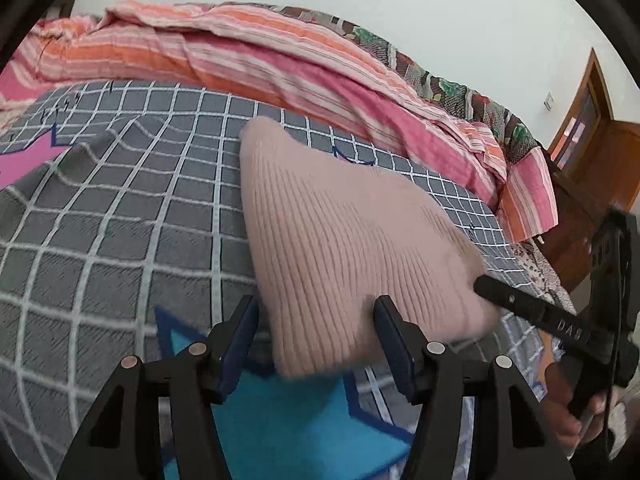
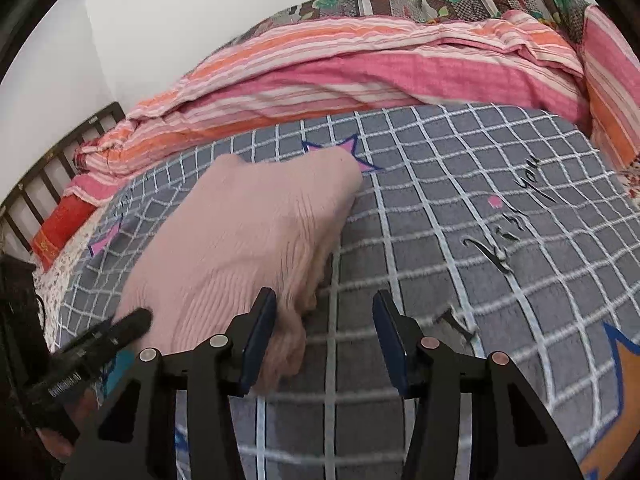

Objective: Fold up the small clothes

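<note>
Both claws spread apart: left claw (image 1: 316, 332), right claw (image 2: 325, 330), flanking pink knit garment (image 1: 344, 240).

A grey checked bedsheet (image 2: 440, 208) with stars lies before a rumpled pink-striped quilt (image 2: 360, 76).

Left gripper (image 1: 316, 344) and right gripper (image 2: 324, 338): matte black angular frames, dark blue finger pads (image 1: 240, 340), round silver and copper-toned pivot pins, white lettering along the black fingers.

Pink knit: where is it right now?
The pink knit lies on the grey checked sheet, ahead of both open tools, near-side of the striped quilt; in the right wrist view it sits left of centre.
</note>
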A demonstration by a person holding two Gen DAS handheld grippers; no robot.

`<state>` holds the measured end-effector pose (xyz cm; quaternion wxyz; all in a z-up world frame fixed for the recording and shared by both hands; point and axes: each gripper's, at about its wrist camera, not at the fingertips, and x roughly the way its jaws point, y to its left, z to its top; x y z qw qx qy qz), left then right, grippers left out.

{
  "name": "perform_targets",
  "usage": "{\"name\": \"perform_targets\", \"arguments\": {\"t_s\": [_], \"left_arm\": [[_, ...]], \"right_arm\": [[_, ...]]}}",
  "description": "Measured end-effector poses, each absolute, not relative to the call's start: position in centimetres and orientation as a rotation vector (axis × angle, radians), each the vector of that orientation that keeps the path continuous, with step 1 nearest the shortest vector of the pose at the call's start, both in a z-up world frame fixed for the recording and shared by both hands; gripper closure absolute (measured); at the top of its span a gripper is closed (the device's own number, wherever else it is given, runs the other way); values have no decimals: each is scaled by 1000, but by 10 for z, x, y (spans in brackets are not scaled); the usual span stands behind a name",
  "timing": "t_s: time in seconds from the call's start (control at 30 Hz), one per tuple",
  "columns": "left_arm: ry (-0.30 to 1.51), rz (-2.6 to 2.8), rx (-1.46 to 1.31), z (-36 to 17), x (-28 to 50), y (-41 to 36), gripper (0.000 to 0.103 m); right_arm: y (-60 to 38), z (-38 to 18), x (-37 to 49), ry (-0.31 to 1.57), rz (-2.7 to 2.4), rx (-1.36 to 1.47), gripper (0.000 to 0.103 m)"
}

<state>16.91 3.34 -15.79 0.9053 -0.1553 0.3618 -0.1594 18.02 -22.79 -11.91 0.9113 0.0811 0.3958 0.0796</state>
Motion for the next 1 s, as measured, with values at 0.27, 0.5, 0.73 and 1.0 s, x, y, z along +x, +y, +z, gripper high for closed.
{"name": "perform_targets", "arguments": {"t_s": [0.27, 0.5, 0.73, 1.0], "left_arm": [[752, -172, -240, -98, 141, 36, 33], [723, -100, -174, -41, 104, 30, 22], [700, -96, -117, -6, 72, 19, 20], [682, -121, -104, 10, 52, 16, 20]], "right_arm": [[-233, -70, 135, 806, 81, 127, 51], [-232, -24, 99, 785, 30, 108, 38], [-228, 9, 65, 727, -13, 74, 14], [-222, 25, 45, 720, -35, 21, 6]]}}
